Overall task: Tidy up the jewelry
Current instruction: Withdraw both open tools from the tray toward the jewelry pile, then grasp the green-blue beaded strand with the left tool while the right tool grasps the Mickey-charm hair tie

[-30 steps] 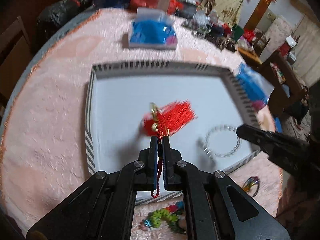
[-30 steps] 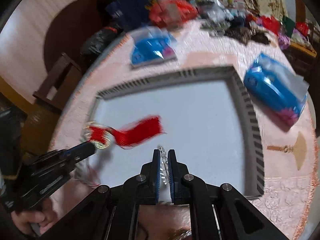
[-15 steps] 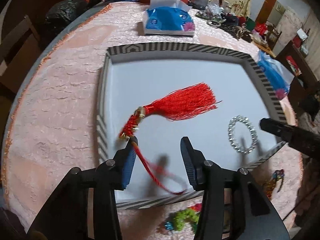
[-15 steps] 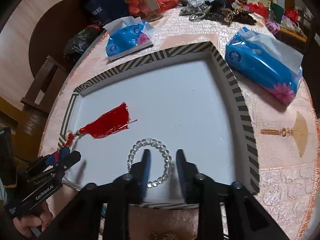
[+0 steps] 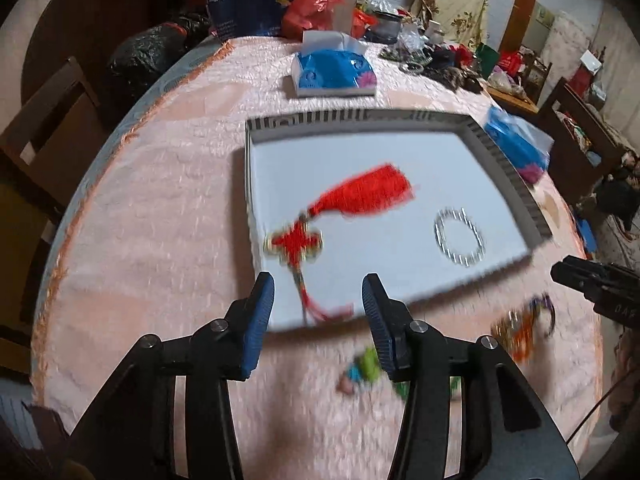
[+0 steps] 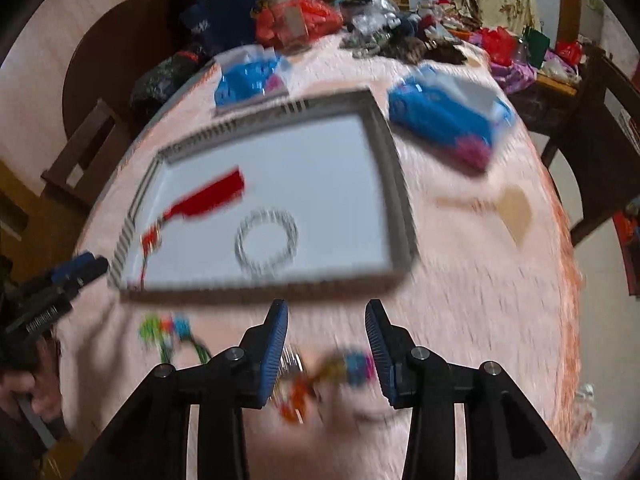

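Observation:
A red tassel knot charm [image 5: 352, 204] and a clear bead bracelet [image 5: 459, 237] lie in the white tray [image 5: 360, 142] with a striped rim; they also show in the right wrist view, charm [image 6: 208, 200] and bracelet [image 6: 267, 242]. My left gripper [image 5: 318, 300] is open and empty, at the tray's near edge. My right gripper [image 6: 326, 322] is open and empty, over the pink cloth in front of the tray [image 6: 400, 184]. A green beaded piece [image 5: 366, 368] and a multicoloured piece [image 6: 320, 376] lie on the cloth near the fingers.
Two blue tissue packs [image 5: 332, 74] [image 6: 444, 120] lie beyond and right of the tray. Bags, a jar and clutter crowd the table's far side. Wooden chairs [image 5: 44, 120] stand at the left. The round table's edge [image 6: 568, 264] curves near on the right.
Both grippers opened wider and pulled back from the tray. The tassel charm and the bracelet stay lying in the tray. Loose coloured jewelry on the cloth came into view.

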The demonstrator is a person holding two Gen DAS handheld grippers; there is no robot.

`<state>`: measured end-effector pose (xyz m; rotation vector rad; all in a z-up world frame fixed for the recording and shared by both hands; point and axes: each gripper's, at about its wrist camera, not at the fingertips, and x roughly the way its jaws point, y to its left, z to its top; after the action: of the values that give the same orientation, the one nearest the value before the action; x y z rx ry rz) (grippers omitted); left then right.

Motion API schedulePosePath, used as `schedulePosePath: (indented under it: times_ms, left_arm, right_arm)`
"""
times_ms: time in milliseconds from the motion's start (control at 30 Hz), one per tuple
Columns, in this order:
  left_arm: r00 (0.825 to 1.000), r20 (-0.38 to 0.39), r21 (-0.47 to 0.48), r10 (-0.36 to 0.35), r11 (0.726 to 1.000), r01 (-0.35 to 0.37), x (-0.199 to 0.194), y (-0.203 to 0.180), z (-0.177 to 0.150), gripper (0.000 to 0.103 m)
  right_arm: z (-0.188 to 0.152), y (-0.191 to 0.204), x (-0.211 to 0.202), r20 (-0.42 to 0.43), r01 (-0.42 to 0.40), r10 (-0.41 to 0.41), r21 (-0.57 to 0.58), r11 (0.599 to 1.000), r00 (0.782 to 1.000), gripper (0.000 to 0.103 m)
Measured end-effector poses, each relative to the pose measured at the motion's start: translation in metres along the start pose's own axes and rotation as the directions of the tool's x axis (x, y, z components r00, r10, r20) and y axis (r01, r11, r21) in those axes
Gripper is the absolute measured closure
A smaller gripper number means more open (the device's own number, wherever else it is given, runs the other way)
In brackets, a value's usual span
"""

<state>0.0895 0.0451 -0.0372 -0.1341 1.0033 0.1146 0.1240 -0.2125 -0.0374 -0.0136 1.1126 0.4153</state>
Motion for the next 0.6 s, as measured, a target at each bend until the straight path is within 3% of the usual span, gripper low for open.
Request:
schedulePosePath:
  times_ms: [267,333,500,567,600]
  left_arm:
    - [0.992,-0.099,0.012,-0.077,0.997,0.078,0.001,-0.015,-0.077,0.057]
    - [0.991,-0.097,0.011,-0.091,0.996,0.092,0.004,-0.018,-0.08,0.057]
    - [0.987,-0.095,0.024,-0.132,0.991,0.135,0.024,-0.021,-0.06,0.057]
    - [0.987,-0.111,0.05,-0.116,0.991,0.123,0.036,-0.024,-0.054,0.058]
    - [0.987,-0.119,0.062,-0.11,0.991,0.117,0.041,-0.025,-0.052,0.064]
  right_arm:
    - [-0.081,-0.011,-0.003,-0.04,-0.03,0.032,0.041,0.999,0.999,0.065]
    - [-0.097,-0.01,0.004,-0.076,-0.031,0.034,0.039,0.999,0.997,0.064]
    - [-0.116,0.001,0.0,-0.041,-0.001,-0.001,-0.047,0.999,0.999,0.06]
    - [-0.117,0.002,0.001,-0.038,0.005,-0.007,-0.06,0.998,0.999,0.06]
    - [-0.118,0.002,0.001,-0.045,0.004,-0.006,-0.057,0.998,0.999,0.06]
